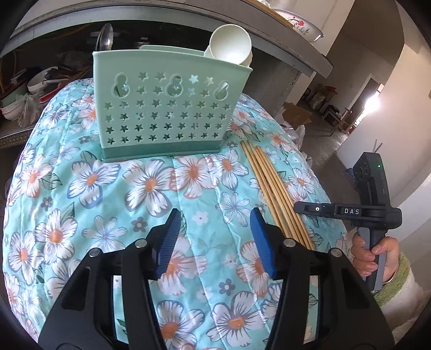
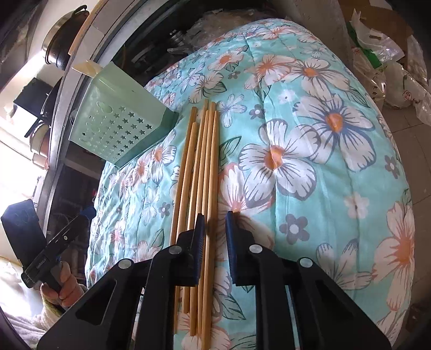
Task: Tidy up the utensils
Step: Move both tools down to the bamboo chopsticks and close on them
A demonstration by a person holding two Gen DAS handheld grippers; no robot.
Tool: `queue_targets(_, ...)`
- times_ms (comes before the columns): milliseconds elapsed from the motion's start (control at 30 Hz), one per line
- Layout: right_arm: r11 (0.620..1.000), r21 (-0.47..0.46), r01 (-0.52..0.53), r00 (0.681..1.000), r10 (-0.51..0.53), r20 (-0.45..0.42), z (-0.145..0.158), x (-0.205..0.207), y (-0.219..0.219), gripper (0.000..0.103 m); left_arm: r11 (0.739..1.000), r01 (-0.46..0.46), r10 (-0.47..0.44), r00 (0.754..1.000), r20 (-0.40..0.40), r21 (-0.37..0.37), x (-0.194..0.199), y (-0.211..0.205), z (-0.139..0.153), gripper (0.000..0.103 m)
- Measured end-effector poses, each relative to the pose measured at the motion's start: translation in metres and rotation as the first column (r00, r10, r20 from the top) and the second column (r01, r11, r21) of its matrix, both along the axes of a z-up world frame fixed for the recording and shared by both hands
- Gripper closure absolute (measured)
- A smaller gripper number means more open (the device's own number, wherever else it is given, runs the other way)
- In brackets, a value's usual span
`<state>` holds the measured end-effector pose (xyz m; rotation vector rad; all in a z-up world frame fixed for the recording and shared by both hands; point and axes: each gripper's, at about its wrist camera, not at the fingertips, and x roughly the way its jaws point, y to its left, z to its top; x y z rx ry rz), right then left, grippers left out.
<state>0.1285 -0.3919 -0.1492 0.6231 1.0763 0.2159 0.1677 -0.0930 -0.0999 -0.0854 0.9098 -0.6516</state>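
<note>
A mint-green utensil holder [image 1: 161,107] with star-shaped holes stands upright on the floral cloth [image 1: 107,215]. White spoons [image 1: 231,45] stick out of its right end. Several bamboo chopsticks [image 2: 199,161] lie side by side on the cloth, right of the holder [image 2: 118,126]. My right gripper [image 2: 214,215] straddles the rightmost chopstick near its thick end. Its jaws are narrow, with a gap still showing beside the stick. My left gripper [image 1: 215,215] hangs open over bare cloth in front of the holder, nothing between its blue pads [image 1: 169,237]. The chopsticks [image 1: 272,188] lie just to its right.
A hand [image 1: 374,255] grips the right tool's handle at the cloth's right edge. A dark shelf behind the holder holds bowls and pots [image 1: 35,86]. A patterned plate [image 1: 299,24] sits on the counter above. Plastic bags and cardboard [image 2: 382,48] crowd the floor beyond the cloth.
</note>
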Motion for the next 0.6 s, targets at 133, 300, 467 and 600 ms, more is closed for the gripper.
queue_targets(133,1.0,0.025,-0.007,1.0,0.007,0.017,-0.004,-0.001,-0.003,0.091,1.0,0.024,-0.024,0.999,-0.04,-0.014,0.001,-0.012,-0.004,0.06)
queue_targets(300,0.999,0.035,-0.031,0.999,0.03,0.036,-0.005,-0.002,-0.001,0.096,0.998,0.048,-0.05,0.995,-0.085,-0.033,0.003,-0.028,-0.011,0.068)
queue_targets(467,0.998,0.038,-0.043,0.998,0.042,0.045,-0.005,-0.003,-0.003,0.096,0.996,0.082,-0.085,0.99,-0.116,-0.037,0.005,-0.051,-0.02,0.074)
queue_targets(600,0.998,0.053,-0.038,0.998,0.035,0.055,-0.005,-0.007,-0.008,0.098,0.993,0.11,-0.116,0.982,-0.148,-0.048,0.009,-0.067,-0.028,0.077)
